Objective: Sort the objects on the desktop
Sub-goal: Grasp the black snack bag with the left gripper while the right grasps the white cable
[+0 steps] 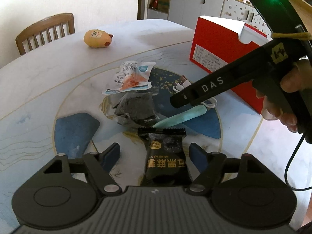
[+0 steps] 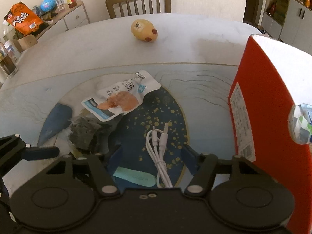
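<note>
A black snack packet (image 1: 163,156) with gold lettering lies on the table between the fingers of my left gripper (image 1: 154,155). The jaws stand open, and neither pad presses the packet. In the right wrist view a coiled white cable (image 2: 159,156) lies between the fingers of my right gripper (image 2: 152,156), which is open and clear of it on both sides. A mint-green flat piece (image 2: 134,177) sits just left of the cable. A white snack packet (image 1: 132,78) rests on a dark crumpled bag (image 1: 134,109). A hand (image 1: 288,105) holds the right gripper (image 1: 179,100) above the cable.
A red box (image 1: 220,50) stands at the right, close to the right gripper (image 2: 263,97). A yellow toy (image 1: 97,39) lies far back on the table (image 1: 48,78). A wooden chair (image 1: 44,31) stands behind the table, and a sideboard with jars (image 2: 58,13) at the far left.
</note>
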Demonstrator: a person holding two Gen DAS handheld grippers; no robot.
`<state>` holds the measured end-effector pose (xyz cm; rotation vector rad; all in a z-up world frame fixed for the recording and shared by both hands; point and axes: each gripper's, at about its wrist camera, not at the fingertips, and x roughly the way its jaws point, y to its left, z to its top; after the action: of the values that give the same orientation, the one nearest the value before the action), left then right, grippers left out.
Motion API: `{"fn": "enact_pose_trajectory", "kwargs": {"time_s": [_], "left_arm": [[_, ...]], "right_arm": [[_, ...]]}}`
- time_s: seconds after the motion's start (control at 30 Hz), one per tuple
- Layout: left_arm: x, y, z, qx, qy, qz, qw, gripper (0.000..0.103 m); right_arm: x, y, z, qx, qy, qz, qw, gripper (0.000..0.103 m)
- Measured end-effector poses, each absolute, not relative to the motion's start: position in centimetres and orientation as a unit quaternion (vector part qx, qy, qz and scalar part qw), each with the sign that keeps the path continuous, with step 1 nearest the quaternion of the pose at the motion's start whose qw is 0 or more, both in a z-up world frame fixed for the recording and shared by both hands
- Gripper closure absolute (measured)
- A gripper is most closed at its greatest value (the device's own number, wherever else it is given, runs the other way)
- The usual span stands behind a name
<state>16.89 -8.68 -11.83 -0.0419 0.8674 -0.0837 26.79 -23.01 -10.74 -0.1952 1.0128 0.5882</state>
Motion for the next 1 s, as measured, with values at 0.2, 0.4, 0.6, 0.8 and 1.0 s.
{"fn": "enact_pose_trajectory", "kwargs": {"time_s": [0.2, 0.4, 0.6, 0.8, 1.0], "left_arm": [[16.5, -9.2, -11.9, 0.003, 0.416, -0.031, 0.909, 0.039], [16.1, -9.8, -11.7, 0.019, 0.417, -0.033, 0.908, 0.054], [16.2, -9.8, -11.6, 0.013, 0.417, -0.039, 0.908, 0.063], [16.3, -9.1, -11.3, -0.012, 0.422, -0.036, 0.906, 0.065], [16.4, -9.0, -10.3, -0.017, 0.418, -0.040, 0.907, 0.067]], "right_arm": [[26.8, -23.1, -10.8, -0.100, 0.467, 0.268, 0.836, 0.051], [26.4, -22.8, -10.8, -0.114, 0.456, 0.268, 0.841, 0.074], [26.6, -22.9, -10.8, -0.103, 0.461, 0.270, 0.839, 0.082], [26.5, -23.2, -10.5, -0.096, 0.457, 0.262, 0.845, 0.084], [26.3, -23.7, -9.7, -0.083, 0.454, 0.260, 0.848, 0.084]]}}
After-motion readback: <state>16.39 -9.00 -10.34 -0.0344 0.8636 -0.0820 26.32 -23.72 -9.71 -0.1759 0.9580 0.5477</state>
